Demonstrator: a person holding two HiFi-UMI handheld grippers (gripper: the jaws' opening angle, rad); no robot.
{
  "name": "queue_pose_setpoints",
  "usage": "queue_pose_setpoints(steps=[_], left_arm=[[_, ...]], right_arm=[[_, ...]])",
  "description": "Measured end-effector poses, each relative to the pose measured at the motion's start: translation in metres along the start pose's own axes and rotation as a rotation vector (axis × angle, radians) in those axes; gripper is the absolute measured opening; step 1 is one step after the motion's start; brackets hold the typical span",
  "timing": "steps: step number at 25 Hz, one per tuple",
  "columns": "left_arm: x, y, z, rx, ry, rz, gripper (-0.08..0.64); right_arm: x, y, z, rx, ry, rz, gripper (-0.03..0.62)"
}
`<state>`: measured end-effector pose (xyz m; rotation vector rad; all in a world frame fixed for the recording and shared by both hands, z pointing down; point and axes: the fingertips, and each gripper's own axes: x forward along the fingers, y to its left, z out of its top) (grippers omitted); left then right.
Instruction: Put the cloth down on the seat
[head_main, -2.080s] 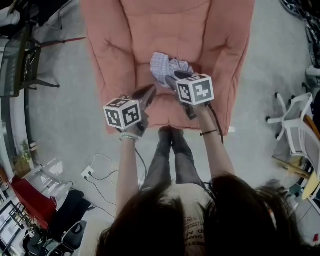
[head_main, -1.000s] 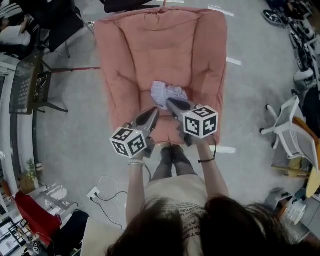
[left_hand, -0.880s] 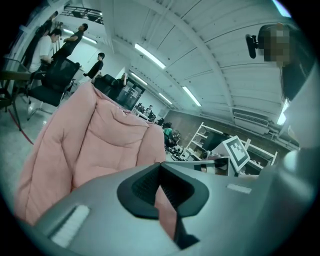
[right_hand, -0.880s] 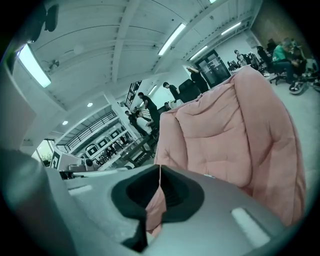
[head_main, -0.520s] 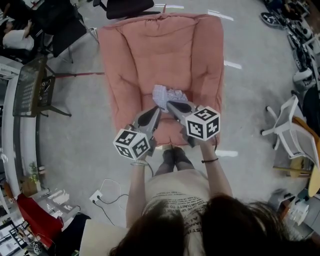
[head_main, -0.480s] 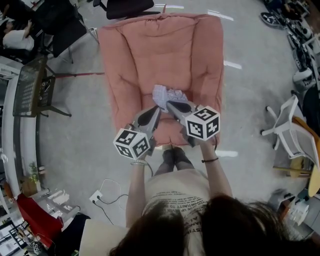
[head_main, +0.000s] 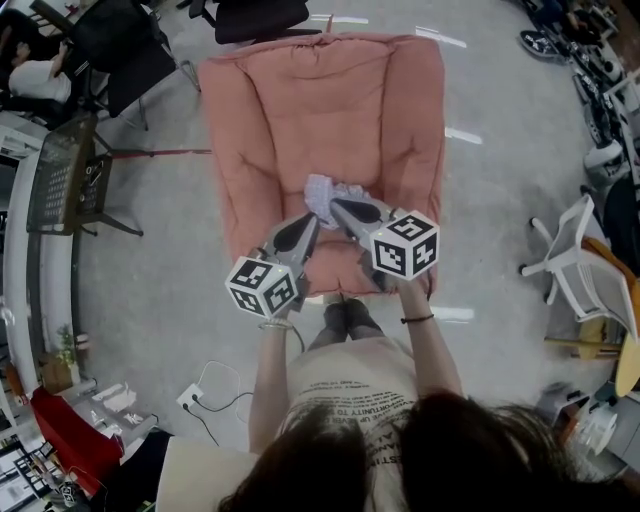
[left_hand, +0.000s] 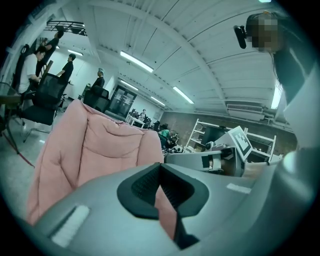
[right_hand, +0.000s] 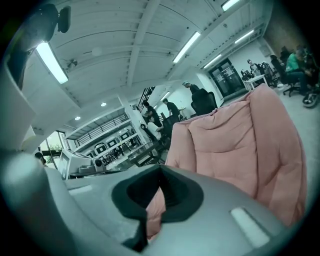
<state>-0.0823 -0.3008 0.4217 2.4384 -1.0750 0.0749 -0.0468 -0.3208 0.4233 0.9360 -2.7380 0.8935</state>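
The small, pale checked cloth (head_main: 328, 190) lies all crumpled on the pink seat (head_main: 300, 100). The left gripper (head_main: 303, 225) and right gripper (head_main: 340, 207) near it are closed and empty.

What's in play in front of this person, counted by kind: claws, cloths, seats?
Claws: 2 (left claw, right claw)
Cloths: 1 (pale cloth, lying on the seat)
Seats: 1 (pink seat)
Total: 4
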Motion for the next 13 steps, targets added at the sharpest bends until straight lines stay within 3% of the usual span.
queue_pose_setpoints(steps=[13], left_arm=[[-0.0025,-0.0012,0.0077,0.003,-0.021,-0.003,-0.005]], right_arm=[[-0.0036,0.0066,0.0098,-0.026,-0.015,0.022,0.002]])
